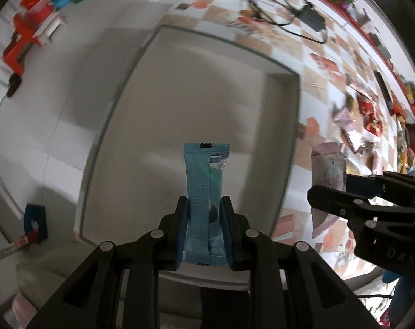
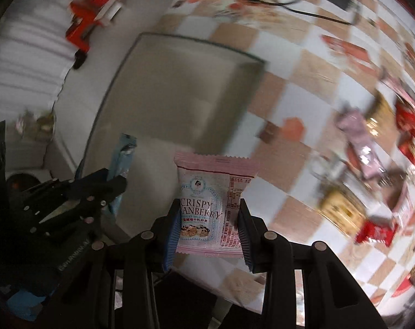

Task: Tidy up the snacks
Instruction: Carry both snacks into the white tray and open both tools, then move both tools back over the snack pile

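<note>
Left wrist view: left claw grips a blue bar above the tray at centre frame, right claw grips a pink packet beside it; both likely need lowering and release.

A black cable and power adapter lie on the checkered tablecloth.

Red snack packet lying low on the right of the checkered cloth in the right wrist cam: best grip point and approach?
Judging from a blurred view: the red packet lies flat on the checkered cloth, so come from above and pinch across its narrow width near the middle, where it looks fullest. The right gripper is shut on the pink cranberry packet, so that must be placed first.
</note>
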